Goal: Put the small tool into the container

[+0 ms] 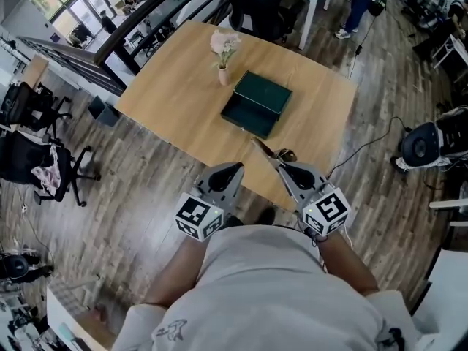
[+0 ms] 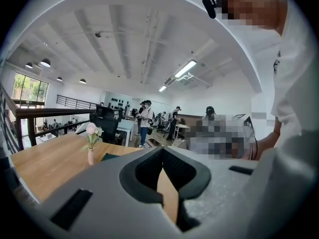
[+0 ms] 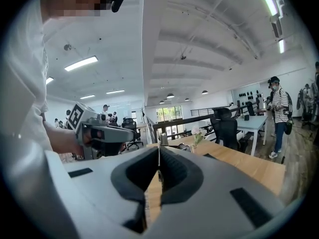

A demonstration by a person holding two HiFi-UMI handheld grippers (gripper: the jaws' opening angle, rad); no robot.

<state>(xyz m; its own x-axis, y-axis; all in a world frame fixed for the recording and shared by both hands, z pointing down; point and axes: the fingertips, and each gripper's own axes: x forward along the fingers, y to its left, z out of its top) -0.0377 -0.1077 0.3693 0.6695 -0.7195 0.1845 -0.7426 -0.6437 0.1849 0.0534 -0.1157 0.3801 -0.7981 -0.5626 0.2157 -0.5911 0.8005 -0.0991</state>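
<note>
A dark green flat container (image 1: pixel 257 103) lies with its lid shut in the middle of the wooden table (image 1: pixel 168 93); its edge also shows in the left gripper view (image 2: pixel 110 157). The small dark metal tool (image 1: pixel 272 152) lies on the table near the front edge, just beyond my right gripper (image 1: pixel 281 167). In the right gripper view the tool (image 3: pixel 183 146) shows as a dark shape past the jaws. My right gripper (image 3: pixel 159 151) is shut and holds nothing. My left gripper (image 1: pixel 235 169) hangs over the table's near edge, left of the tool, its jaws (image 2: pixel 163 153) meeting at the tips and empty.
A small vase with pink flowers (image 1: pixel 223 55) stands just behind the container's left corner. Black office chairs (image 1: pixel 33 152) stand on the wooden floor at the left, and another chair (image 1: pixel 257 9) behind the table. People (image 2: pixel 145 121) stand far behind it. A cable (image 1: pixel 365 148) runs off the table's right.
</note>
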